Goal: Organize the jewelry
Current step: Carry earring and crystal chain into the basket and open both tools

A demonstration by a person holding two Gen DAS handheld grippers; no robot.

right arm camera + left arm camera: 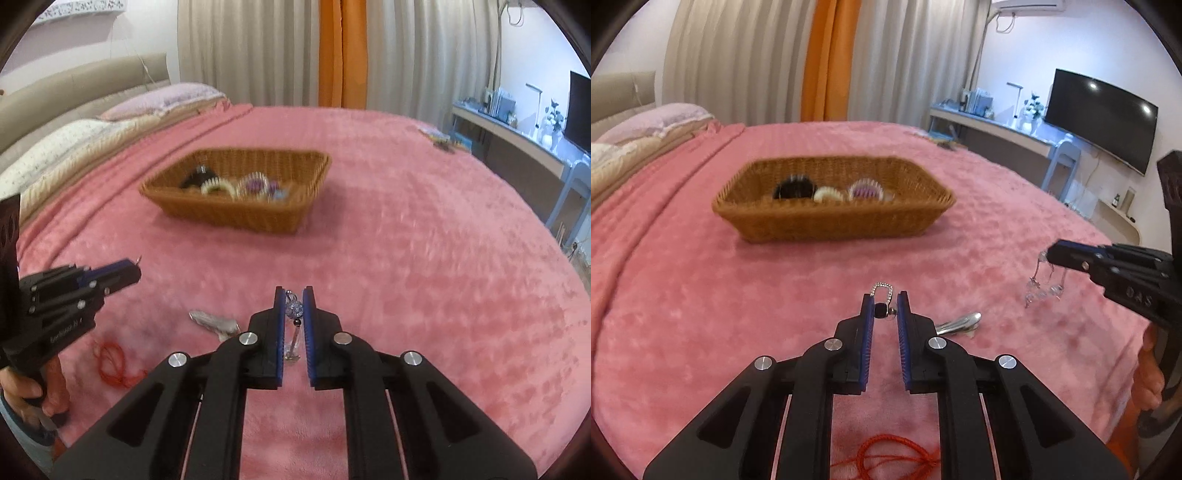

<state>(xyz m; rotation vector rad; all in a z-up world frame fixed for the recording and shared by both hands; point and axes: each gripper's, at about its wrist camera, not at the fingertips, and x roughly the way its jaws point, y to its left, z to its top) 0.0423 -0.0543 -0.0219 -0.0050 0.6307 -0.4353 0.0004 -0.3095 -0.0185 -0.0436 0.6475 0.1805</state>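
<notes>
Left gripper: my jaws pinch a small silver chain earring.
Right gripper: only its view shows jaws clamping a blue beaded earring.
Brown wicker basket, ahead: black, cream and purple hair rings.

This was a bedroom in a home: a bed spread with a fuzzy pink blanket, pillows against a padded beige headboard, cream and orange floor-length curtains, a wall-mounted black television above a long shelf, and a white air conditioner high up.
</notes>
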